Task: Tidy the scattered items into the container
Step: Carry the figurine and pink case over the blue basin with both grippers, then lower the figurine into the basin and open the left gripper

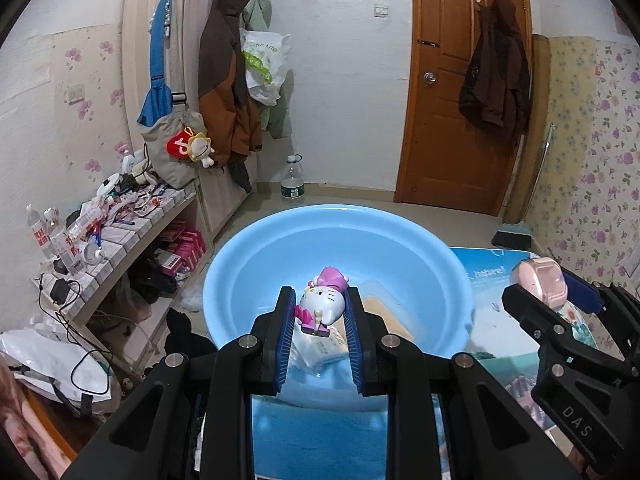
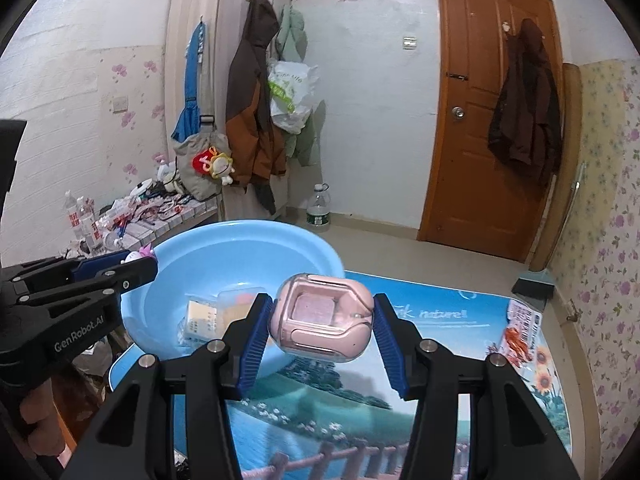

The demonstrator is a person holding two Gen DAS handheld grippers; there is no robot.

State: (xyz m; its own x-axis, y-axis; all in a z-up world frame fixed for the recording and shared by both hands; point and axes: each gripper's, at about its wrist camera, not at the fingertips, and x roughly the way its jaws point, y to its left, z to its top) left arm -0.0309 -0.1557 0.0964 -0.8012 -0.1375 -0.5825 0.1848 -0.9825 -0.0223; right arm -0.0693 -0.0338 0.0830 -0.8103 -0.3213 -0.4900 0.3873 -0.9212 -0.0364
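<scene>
The left tool [image 1: 320,312] is gripping a small cat figurine with a pink hat [image 1: 322,304] between its blue pads and is holding it over the inside of the light blue basin [image 1: 256,264], just past the near rim. The right tool [image 2: 320,320] is clasping a pink earbud case in a clear shell [image 2: 320,316]; it is hanging over the counter [image 2: 440,344] with its printed landscape cover, just beside the basin's right rim and not yet above the bowl. A few flat packets [image 2: 204,316], possibly tissue or card packs, are already lying on the basin floor, though the glare is making them hard to read.

Both hands appear to be in the carrying step, with the figurine nearly ready to be dropped. Next, the left tool is needing only to spread its pads over the bowl, while the right tool is needing to travel leftward across the rim before letting go. A printed packet [image 2: 524,332] is still lying on the counter's right edge.
</scene>
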